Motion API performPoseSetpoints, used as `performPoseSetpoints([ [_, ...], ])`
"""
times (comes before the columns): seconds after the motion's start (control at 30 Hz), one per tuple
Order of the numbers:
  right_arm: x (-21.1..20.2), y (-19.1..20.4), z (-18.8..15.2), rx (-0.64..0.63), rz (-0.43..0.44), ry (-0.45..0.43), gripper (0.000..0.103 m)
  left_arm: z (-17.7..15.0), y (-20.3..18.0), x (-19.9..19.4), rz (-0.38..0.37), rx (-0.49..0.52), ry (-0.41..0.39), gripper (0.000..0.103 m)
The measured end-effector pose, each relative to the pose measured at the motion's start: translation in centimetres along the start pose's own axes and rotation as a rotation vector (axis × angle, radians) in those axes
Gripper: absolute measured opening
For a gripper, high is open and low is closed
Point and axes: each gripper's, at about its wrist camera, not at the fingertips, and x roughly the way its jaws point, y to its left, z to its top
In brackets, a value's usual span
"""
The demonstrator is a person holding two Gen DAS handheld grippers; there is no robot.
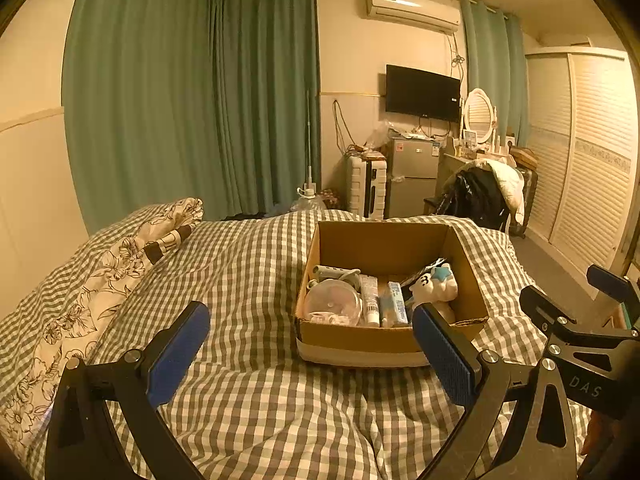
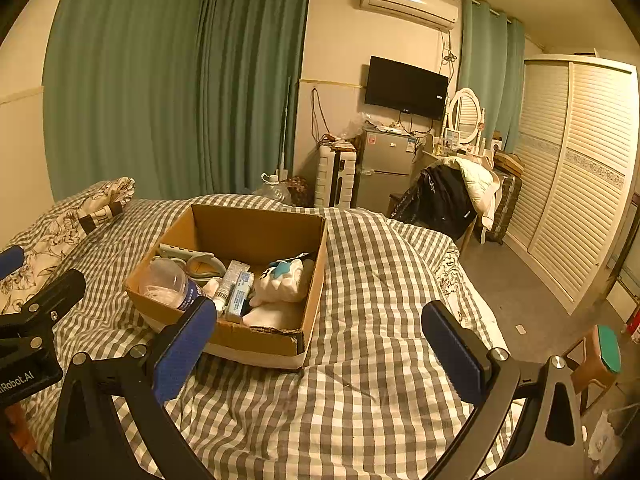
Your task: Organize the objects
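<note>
We are holding the left gripper [image 1: 311, 350] over the checked bed cover [image 1: 256, 272], its blue pads [image 1: 178, 354] spread wide apart and gripping nothing. Toward the bed's left edge a floral pillow [image 1: 100, 280] is lying on the cover. Just ahead of the gripper, near the bed's far edge, the open cardboard box [image 1: 384, 336] is sitting on the cover. Going left to right inside it, we are seeing a clear plastic bottle [image 1: 332, 302] lying on its side with a white slipper [image 1: 334, 273] behind it, then a white tube [image 1: 370, 298], a light blue carton [image 1: 394, 304] just beside it, and a white plush toy [image 1: 436, 286] with a blue star against the right wall.

We are holding the right gripper [image 2: 320, 350] to the right of the left one, over the bed's near part, its pads equally wide apart and empty. From this view the box [image 2: 256, 338] is lying ahead and left, its near wall partly hidden behind the gripper's left pad [image 2: 184, 354].
</note>
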Motion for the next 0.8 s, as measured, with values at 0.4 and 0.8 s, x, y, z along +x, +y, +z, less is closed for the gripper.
performPoseSetpoints([
  [0.4,0.10,0.10,-0.27,-0.003,-0.002,0.007,0.103,-0.10,-0.27,0.12,-0.004,0.006,0.007,0.103],
  [0.8,0.11,0.10,-0.38,-0.004,-0.004,0.011,0.103,-0.22,-0.28,0.29,-0.003,-0.005,0.017,0.103],
])
